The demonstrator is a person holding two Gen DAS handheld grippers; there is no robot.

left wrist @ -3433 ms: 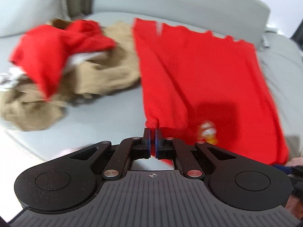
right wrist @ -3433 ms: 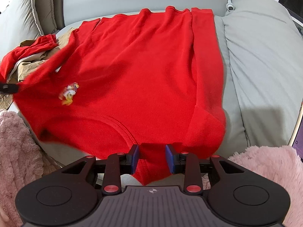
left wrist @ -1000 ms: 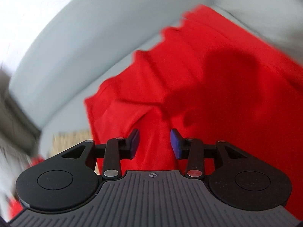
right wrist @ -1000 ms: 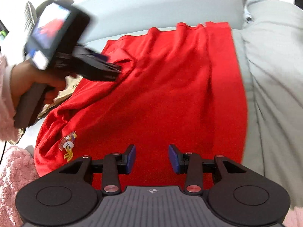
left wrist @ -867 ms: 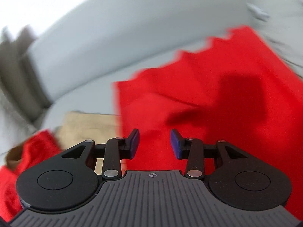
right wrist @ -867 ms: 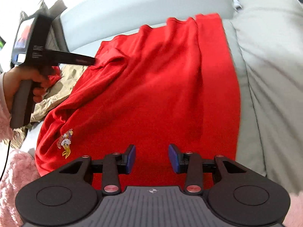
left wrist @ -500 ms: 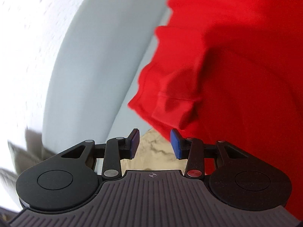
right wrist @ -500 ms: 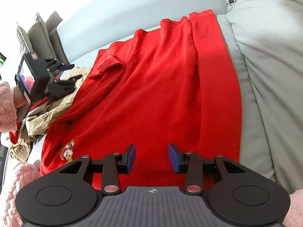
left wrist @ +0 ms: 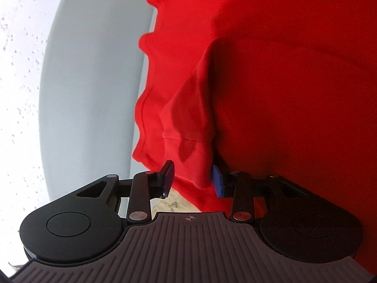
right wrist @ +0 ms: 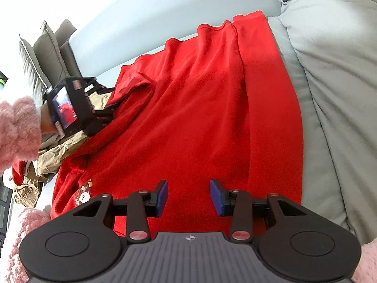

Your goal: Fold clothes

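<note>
We see the red sweatshirt (right wrist: 202,118) spread flat on the grey sofa seat (right wrist: 313,108), with its hem toward the backrest (right wrist: 165,14) and its small cartoon patch (right wrist: 83,192) near the front edge. Compared with half a second ago, the left gripper (left wrist: 192,179) has come closer to the folded sleeve cuff (left wrist: 188,141): before, the cuff lay ahead of the fingers and tan cloth showed between them, now the red cuff fills the space between the fingers. The left fingers (left wrist: 167,176) are spread apart, and the cuff sits between them; the right-side pad touches or nearly touches the cloth, we cannot tell which. A small part of the tan garment (left wrist: 172,204) shows under the cuff.

In the right wrist view the left gripper (right wrist: 110,108) is at the left edge of the sweatshirt, beside the turned-in sleeve (right wrist: 134,82), lower and nearer to the cloth than half a second ago. The hand that holds it wears a pink fluffy sleeve (right wrist: 16,129). The tan garment (right wrist: 59,151) lies crumpled just beside the sweatshirt on the left.

The right gripper (right wrist: 188,195) hangs above the near part of the sweatshirt, almost in the same place as before. Its fingers (right wrist: 162,194) are spread wide and hold nothing. A grey cushion (right wrist: 337,70) lies just beside the sweatshirt on the right.
</note>
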